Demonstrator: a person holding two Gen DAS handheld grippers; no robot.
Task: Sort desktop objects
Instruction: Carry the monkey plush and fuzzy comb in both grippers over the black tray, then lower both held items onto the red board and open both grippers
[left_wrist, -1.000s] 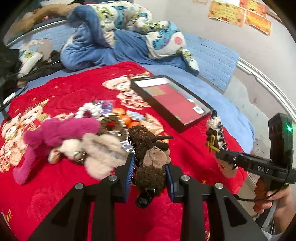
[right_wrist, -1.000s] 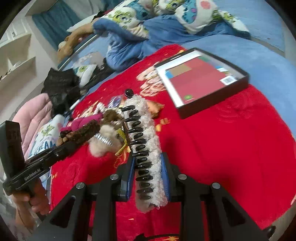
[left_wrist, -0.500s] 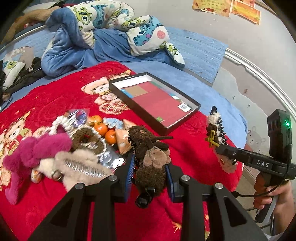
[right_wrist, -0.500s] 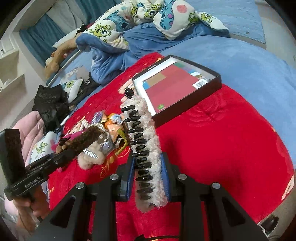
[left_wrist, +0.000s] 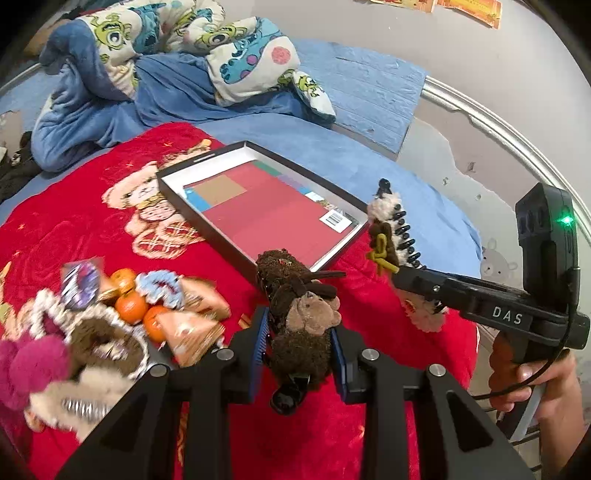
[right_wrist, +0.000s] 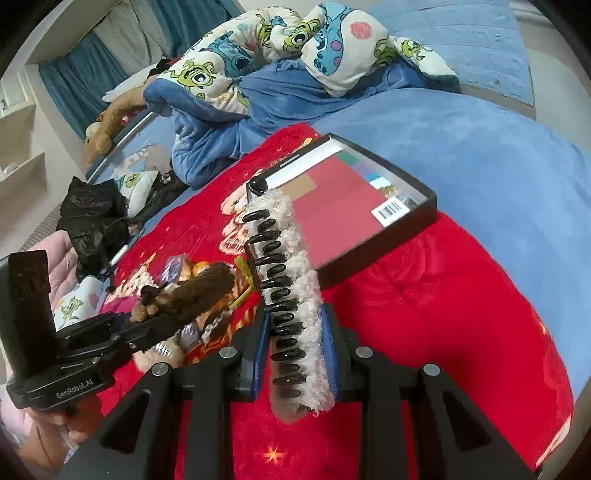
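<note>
My left gripper (left_wrist: 300, 350) is shut on a dark brown plush hair clip (left_wrist: 301, 317) with a small bear face, held above the red blanket. My right gripper (right_wrist: 295, 347) is shut on a cream fuzzy hair claw (right_wrist: 291, 291) with black teeth. In the left wrist view the right gripper (left_wrist: 410, 280) shows at the right with the cream claw (left_wrist: 391, 229) sticking up. The right wrist view has the left gripper (right_wrist: 147, 325) at the left, carrying the brown clip (right_wrist: 199, 291). A shallow black box (left_wrist: 258, 206) with a red floor lies ahead of both grippers (right_wrist: 369, 210).
A pile of fuzzy clips, small oranges (left_wrist: 131, 306) and wrapped snacks lies left on the red blanket (left_wrist: 74, 206). A pink plush piece (left_wrist: 29, 365) is at the far left. A cartoon-print quilt (left_wrist: 207, 48) is bunched behind. The bed edge and wall run along the right.
Both grippers moved with their clips toward the black box, which now sits closer and more central. The pile of items slid left in the left wrist view. Both grips stayed the same.
</note>
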